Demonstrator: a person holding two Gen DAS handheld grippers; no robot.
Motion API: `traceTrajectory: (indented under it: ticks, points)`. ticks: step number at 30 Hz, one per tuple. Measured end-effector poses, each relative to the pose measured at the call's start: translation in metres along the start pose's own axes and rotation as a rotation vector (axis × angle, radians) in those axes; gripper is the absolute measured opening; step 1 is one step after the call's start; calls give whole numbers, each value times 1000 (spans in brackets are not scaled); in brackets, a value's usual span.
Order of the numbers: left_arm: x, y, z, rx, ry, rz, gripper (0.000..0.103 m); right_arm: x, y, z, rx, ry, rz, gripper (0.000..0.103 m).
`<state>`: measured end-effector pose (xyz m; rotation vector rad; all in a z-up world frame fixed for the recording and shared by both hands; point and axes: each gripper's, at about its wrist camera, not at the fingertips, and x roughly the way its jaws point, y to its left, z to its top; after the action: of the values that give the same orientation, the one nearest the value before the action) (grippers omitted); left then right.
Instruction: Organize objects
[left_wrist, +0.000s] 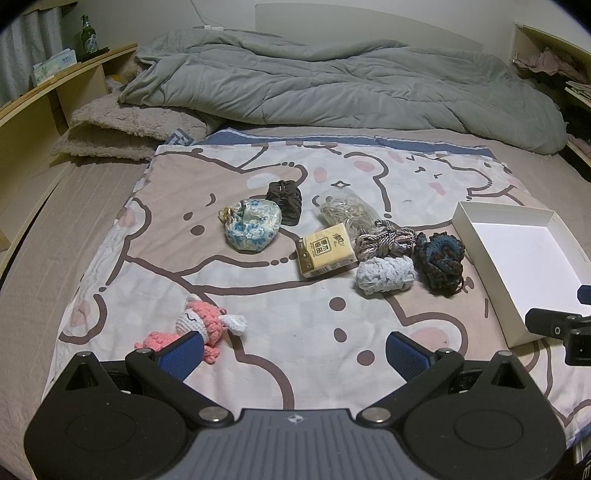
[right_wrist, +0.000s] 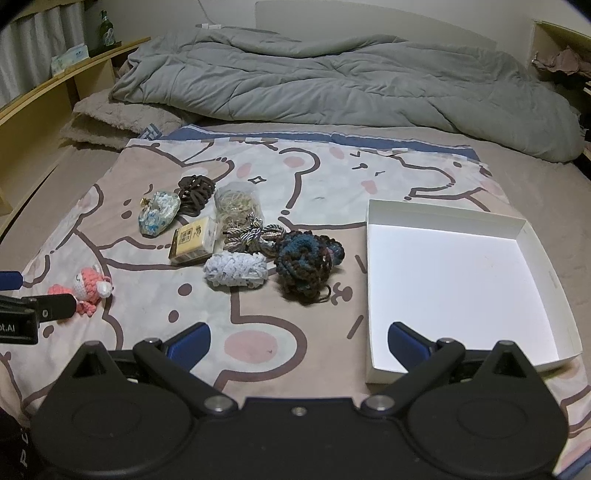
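Small items lie on a cartoon-print cloth (left_wrist: 295, 314) on the bed: a pink crochet toy (left_wrist: 199, 323) (right_wrist: 86, 286), a floral pouch (left_wrist: 253, 230) (right_wrist: 159, 213), dark hair ties (left_wrist: 285, 201) (right_wrist: 195, 194), a bag of rubber bands (left_wrist: 347, 210) (right_wrist: 238, 205), a yellow tissue pack (left_wrist: 325, 249) (right_wrist: 194, 242), braided cords (left_wrist: 388, 236) (right_wrist: 251, 232), pale blue yarn (left_wrist: 384, 275) (right_wrist: 236, 273) and dark blue-brown yarn (left_wrist: 439, 264) (right_wrist: 306, 264). An empty white box (left_wrist: 476, 229) (right_wrist: 373, 280) sits at the right. My left gripper (left_wrist: 295, 350) is open just right of the toy. My right gripper (right_wrist: 299, 341) is open by the box's near left corner.
A crumpled grey duvet (left_wrist: 332, 85) (right_wrist: 332, 81) fills the far half of the bed, with a folded fuzzy blanket (left_wrist: 122, 129) at its left. Wooden shelves (left_wrist: 44, 96) run along the left with a green bottle (left_wrist: 88, 37) on top. More shelving (left_wrist: 554, 55) stands at the right.
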<state>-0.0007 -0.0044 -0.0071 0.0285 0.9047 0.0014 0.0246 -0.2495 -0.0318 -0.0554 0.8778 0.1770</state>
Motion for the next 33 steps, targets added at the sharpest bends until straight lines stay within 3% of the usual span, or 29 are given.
traceTrajectory:
  ticks: [14, 23, 30, 33]
  points:
    - [-1, 1, 1, 6, -1, -1, 103, 0, 0, 0, 0, 3, 0, 103]
    - [-3, 26, 11, -47, -43, -5, 103, -6, -1, 5, 10, -43, 16, 103]
    - [-1, 54, 21, -39, -103, 133, 103, -13, 0, 18, 26, -119, 54, 103]
    - [4, 68, 25, -39, -98, 152, 103, -13, -1, 26, 45, -151, 68, 103]
